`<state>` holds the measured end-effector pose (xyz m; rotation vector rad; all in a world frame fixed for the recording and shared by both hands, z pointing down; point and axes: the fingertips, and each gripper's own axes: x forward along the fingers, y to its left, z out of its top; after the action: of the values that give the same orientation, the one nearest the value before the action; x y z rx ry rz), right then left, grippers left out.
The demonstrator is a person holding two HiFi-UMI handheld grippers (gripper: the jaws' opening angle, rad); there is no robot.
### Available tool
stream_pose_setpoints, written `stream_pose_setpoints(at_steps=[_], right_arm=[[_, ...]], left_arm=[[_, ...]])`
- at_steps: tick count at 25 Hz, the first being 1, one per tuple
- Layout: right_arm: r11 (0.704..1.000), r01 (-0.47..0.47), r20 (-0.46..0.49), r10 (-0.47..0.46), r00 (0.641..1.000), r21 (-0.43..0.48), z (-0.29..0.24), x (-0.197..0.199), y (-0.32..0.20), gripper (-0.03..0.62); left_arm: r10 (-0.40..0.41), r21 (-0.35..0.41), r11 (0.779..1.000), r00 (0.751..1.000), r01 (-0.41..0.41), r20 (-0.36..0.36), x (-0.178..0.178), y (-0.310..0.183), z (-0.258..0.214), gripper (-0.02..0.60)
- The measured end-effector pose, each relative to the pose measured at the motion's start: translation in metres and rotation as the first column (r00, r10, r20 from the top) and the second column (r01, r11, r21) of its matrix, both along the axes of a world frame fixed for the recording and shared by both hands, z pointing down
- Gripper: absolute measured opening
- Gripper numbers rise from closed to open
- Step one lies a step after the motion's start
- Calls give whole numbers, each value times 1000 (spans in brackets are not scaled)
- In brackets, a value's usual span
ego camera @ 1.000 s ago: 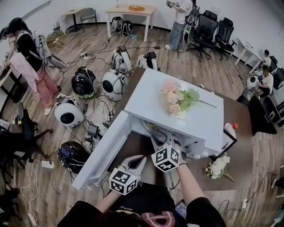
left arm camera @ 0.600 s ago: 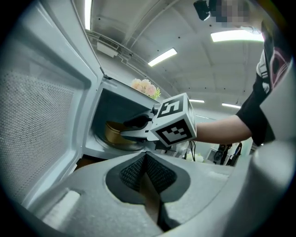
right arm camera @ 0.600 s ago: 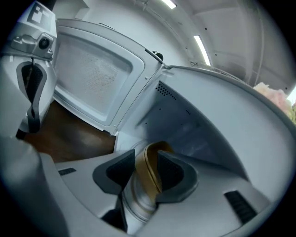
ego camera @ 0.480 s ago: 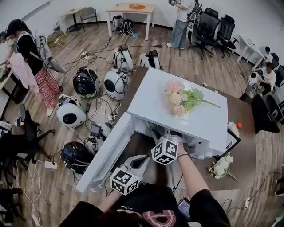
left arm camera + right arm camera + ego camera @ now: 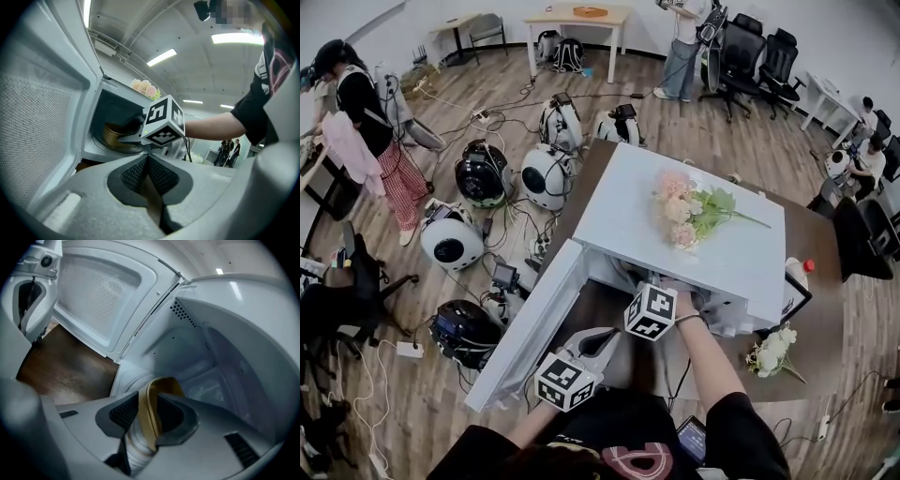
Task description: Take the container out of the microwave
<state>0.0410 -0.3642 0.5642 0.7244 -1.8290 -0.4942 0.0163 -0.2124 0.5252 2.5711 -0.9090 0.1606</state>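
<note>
R gripper (image 5: 149, 398) deeper in, fingers (image 5: 123, 412) closing astride gold container (image 5: 162, 381) rim

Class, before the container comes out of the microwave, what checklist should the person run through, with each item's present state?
1. The microwave door stands wide open: ok.
2. The rim of the container sits between the right tongs: ok.
3. Pads pressing firmly on that rim: cannot tell; the jaws have just been closing.
4. The left tongs are shut, empty and outside the cavity: ok.
5. The flowers lie on the microwave, back from its front edge: ok.
</note>
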Motion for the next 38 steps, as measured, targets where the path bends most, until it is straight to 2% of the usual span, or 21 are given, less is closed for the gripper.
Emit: stream_pose_setpoints(at_steps=[6,11,18,38], right_arm=[[998,47,-48,-50,998,-51,13,-1,-3,117],[993,63,-92,-72,993,-99,23,-3,-7,98],[989,89,-139,-105,985,-116,30,-5,-13,89],[970,93,-129,-124,984,-224,33,-8,-2,43]], left_arm=[[0,-9,1000,999,1,47,-1,-3,7,9],[-4,-17,1000,999,5,50,-5,-7,7,9],[-8,-27,1000,999,9,50,-6,-11,8,9],[-41,-42,998,999,42,33,-11,-16,10,9]])
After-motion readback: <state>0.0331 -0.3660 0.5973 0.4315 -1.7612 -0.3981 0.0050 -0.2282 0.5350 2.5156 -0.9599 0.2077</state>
